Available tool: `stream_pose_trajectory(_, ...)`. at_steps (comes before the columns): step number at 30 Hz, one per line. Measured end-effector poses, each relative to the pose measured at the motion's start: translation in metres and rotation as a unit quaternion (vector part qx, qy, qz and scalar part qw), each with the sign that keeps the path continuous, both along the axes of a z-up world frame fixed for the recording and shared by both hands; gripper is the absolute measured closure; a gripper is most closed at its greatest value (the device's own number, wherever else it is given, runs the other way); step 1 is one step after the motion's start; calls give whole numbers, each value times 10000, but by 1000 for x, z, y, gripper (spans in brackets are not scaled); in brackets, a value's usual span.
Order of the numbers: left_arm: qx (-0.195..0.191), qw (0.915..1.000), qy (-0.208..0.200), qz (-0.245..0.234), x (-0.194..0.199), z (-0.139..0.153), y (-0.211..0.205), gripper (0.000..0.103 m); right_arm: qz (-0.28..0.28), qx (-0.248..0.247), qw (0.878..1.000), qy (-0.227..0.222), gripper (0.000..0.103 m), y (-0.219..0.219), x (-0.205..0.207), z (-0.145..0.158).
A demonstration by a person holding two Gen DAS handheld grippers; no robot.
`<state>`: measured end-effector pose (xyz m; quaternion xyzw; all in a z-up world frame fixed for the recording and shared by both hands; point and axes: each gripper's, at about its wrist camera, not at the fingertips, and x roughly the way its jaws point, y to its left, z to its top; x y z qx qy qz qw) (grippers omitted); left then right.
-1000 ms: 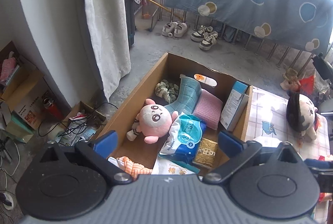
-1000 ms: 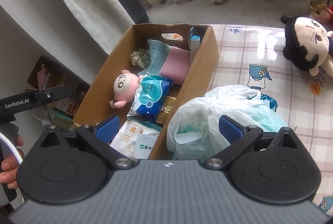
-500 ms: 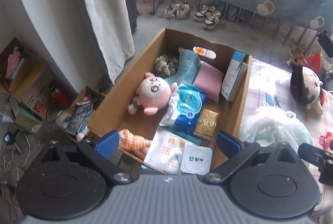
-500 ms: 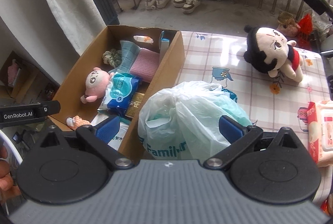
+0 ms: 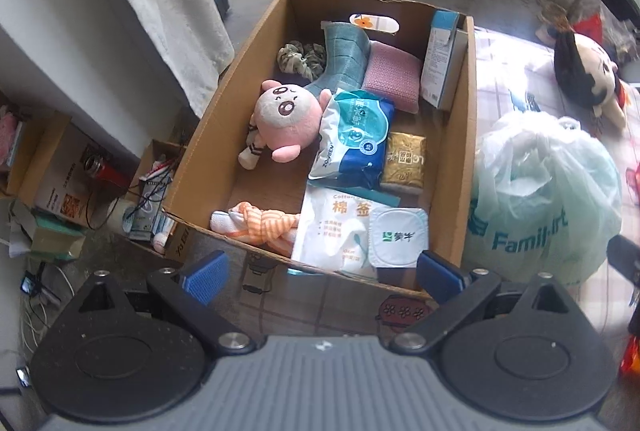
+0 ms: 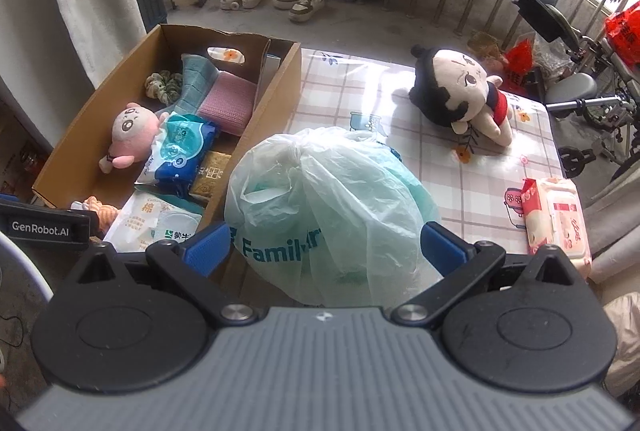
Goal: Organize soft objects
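The left gripper [image 5: 320, 271] is hovering with its jaws released and spread wide, nothing between them, above the near wall of a cardboard box [image 5: 466, 151]. The right gripper [image 6: 324, 245] is likewise holding its jaws released, and they are straddling a knotted pale green plastic bag [image 6: 332, 199] without visibly pressing it; whether the pads are touching the bag cannot be told. The bag is sitting on the desk [image 6: 432, 151], which is wearing a checked cloth, just beside the box's right wall. Only the right wrist view is showing a pink pack of wipes [image 6: 558, 219] lying at the desk's right edge, while only the left wrist view is showing the cluttered floor boxes [image 5: 60, 183] to the left of the box. A black-haired plush doll [image 6: 460, 91] is lying on the far part of the desk, well apart from the bag. Inside the box, a pink plush toy [image 5: 284, 119] is lying at the left, beside a blue-and-white tissue pack [image 5: 354, 135] and a gold packet [image 5: 404, 161]. Behind them are sitting a green scrunchie [image 5: 300, 57], a teal cloth [image 5: 346, 51], a pink cloth [image 5: 394, 75] and an upright blue carton [image 5: 442, 59]. At the near end are lying an orange striped cloth [image 5: 256, 225], a white cotton-swab pouch [image 5: 332, 231] and a white lidded cup [image 5: 398, 237].
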<state>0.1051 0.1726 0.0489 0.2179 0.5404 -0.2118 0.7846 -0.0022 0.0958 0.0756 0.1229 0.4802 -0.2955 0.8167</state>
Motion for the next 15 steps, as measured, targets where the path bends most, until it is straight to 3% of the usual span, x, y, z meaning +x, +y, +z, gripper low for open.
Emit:
stream_pose_trajectory(5, 239, 9972, -94, -700, 6, 2, 12, 1, -737, -165, 9971, 2, 1, 23, -3, 4)
stream_pose_trajectory(10, 196, 9933, 146, -1130, 11, 4, 19, 1, -1429, -52, 9897, 2, 1, 45, -9, 5)
stream_pose_trajectory(15, 262, 9915, 156, -1263, 14, 3, 22, 1, -1582, 336, 9868, -80, 1, 55, -10, 4)
